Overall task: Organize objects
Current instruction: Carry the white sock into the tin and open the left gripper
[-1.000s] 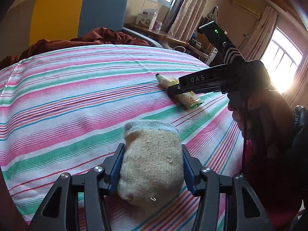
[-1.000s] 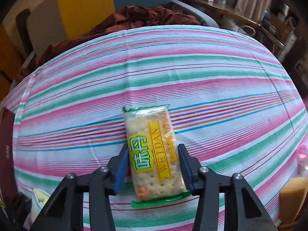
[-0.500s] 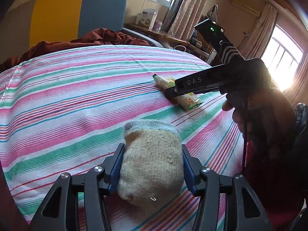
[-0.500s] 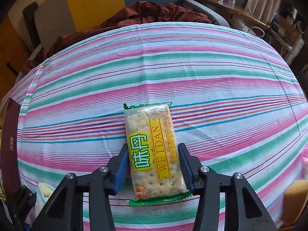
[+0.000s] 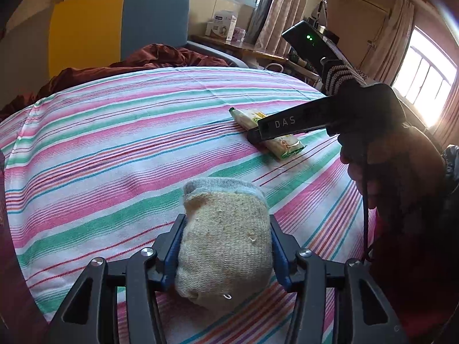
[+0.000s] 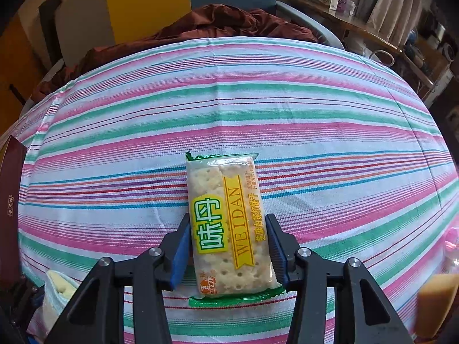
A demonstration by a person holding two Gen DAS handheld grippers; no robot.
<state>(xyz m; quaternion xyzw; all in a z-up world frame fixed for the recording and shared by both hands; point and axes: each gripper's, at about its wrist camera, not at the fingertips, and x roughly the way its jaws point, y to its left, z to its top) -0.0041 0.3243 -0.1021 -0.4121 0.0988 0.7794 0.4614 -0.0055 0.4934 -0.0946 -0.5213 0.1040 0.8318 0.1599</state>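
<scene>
- Our left gripper [image 5: 225, 253] has its blue pads [image 5: 173, 253] against the sides of a rolled sock [image 5: 225, 240]; the jaws are closing, part-way in, squeezing the soft bundle that rests on the striped sheet [image 5: 100, 149].
- Our right gripper [image 6: 228, 250] stands part open around a cracker packet [image 6: 229, 223]. The right pad meets the wrapper edge; a sliver of gap shows at the left pad, so we judge the grip not yet firm.
- The packet lies flat on the sheet, off to the right beyond the sock.
- We judge the task early: both things are in the jaws but unlifted, and no destination shows.
- The sock is a coarse beige knit, lumpy, with a grey cuff; the packet is a glossy, clear, flat rectangle with crimped green ends.
</scene>
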